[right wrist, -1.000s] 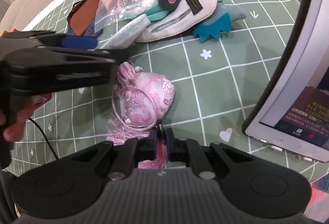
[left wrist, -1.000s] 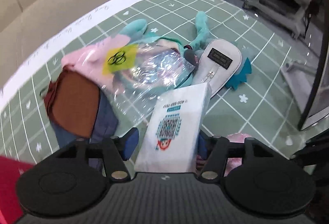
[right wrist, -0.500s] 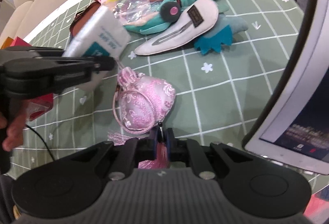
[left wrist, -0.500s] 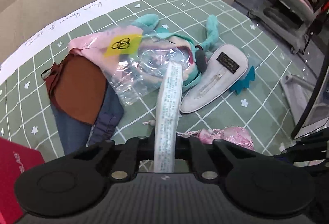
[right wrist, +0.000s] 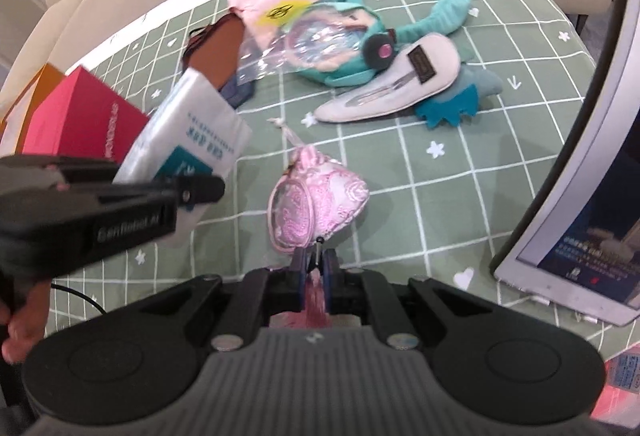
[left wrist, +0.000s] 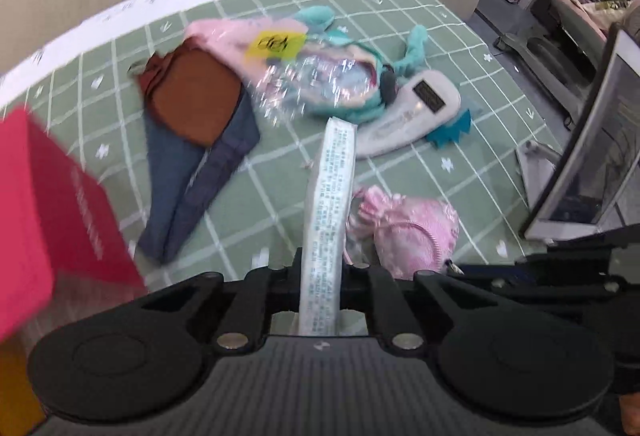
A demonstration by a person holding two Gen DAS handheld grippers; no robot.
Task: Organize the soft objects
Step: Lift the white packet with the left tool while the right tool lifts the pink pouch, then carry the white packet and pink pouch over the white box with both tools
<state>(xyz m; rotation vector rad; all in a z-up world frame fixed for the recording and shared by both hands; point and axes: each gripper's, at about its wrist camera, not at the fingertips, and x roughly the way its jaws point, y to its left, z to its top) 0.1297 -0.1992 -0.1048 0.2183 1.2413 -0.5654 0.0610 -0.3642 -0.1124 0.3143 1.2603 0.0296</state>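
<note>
Both grippers are matte black with ribbed grey housings, round side discs and silver screws. The left gripper (right wrist: 188, 192) bears pale lettering; bare fingers (right wrist: 18, 332) and a thin black cable sit behind it.

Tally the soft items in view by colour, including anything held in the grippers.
Pink: 2 — brocade pouch, bagged pink cloth
Teal: 1 — plush doll
White: 2 — tissue pack, grey-white slipper
Brown: 1 — brown cloth
Blue: 1 — denim cloth
Total: 7
</note>
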